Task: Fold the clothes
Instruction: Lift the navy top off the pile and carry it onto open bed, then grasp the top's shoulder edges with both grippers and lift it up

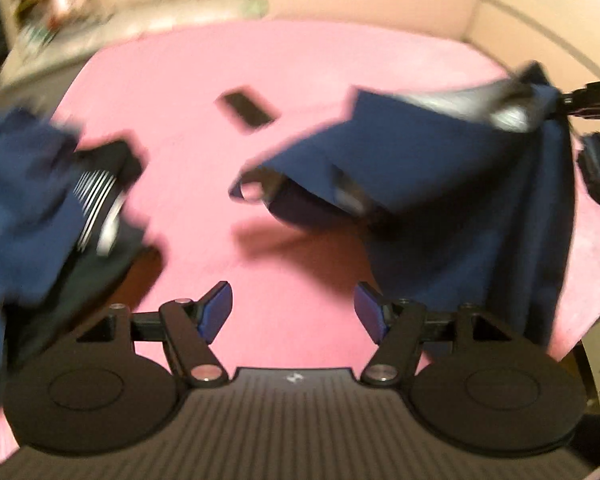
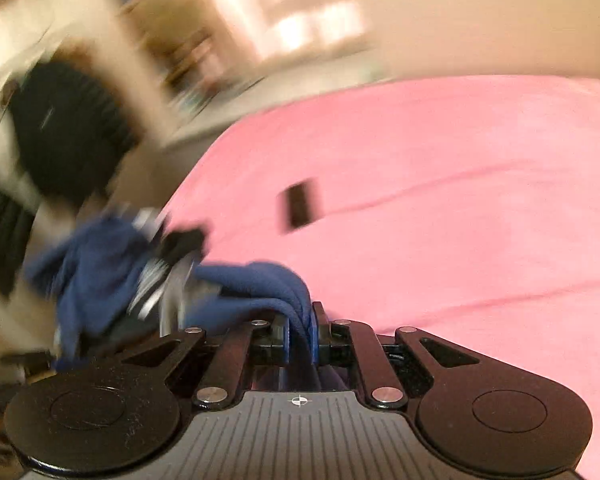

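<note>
Above pink bedcover (image 1: 300,72): right gripper (image 2: 300,330) clenched on navy garment (image 2: 260,280); left gripper (image 1: 294,312) spread wide, holding nothing.

Right jaws pinch bunched navy folds; cloth trails left from them, blurred, with white-striped dark trim. Left wrist view: the same garment (image 1: 440,168) hangs lifted off the cover from a pinched top corner at upper right, shadow beneath. Second navy heap (image 1: 24,200) lies at left. Small dark rectangular object (image 1: 246,110) rests on the cover beyond, apart from both.

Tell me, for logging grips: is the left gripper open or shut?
Open: the left gripper's blue-padded fingers stand apart over pink cover, holding nothing.
</note>
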Motion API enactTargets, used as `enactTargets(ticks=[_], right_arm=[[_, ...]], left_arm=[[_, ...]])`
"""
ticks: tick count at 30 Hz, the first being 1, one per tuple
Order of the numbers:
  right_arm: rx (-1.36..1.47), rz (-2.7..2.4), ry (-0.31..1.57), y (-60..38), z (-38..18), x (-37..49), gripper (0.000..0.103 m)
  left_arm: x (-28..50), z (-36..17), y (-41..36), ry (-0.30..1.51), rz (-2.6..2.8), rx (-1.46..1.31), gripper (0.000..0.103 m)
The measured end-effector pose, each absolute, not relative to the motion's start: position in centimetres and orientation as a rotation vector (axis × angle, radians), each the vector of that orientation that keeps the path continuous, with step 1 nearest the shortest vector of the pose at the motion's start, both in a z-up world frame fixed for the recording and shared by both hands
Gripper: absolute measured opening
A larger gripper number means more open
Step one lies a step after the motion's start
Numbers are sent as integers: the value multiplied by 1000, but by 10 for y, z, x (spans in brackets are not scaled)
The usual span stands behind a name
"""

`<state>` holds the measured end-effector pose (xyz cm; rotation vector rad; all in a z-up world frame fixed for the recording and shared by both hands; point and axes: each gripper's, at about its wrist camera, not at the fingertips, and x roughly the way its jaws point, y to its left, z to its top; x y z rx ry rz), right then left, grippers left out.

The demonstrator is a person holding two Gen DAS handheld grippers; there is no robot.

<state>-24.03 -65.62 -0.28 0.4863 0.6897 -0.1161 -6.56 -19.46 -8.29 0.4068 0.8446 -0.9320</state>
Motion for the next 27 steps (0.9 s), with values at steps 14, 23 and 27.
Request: enactTargets(ticks=[14, 23, 27], right_arm=[[615, -511, 784, -1025, -87, -381, 75], [367, -323, 1080, -997, -169, -416, 87], [-18, -81, 1167, -940, -188, -416, 87]], left_arm=[[-182, -129, -465, 961, -1008, 487, 63], [-264, -188, -604, 555, -1315, 985, 66], [-279, -220, -639, 293, -1472, 1221, 68]])
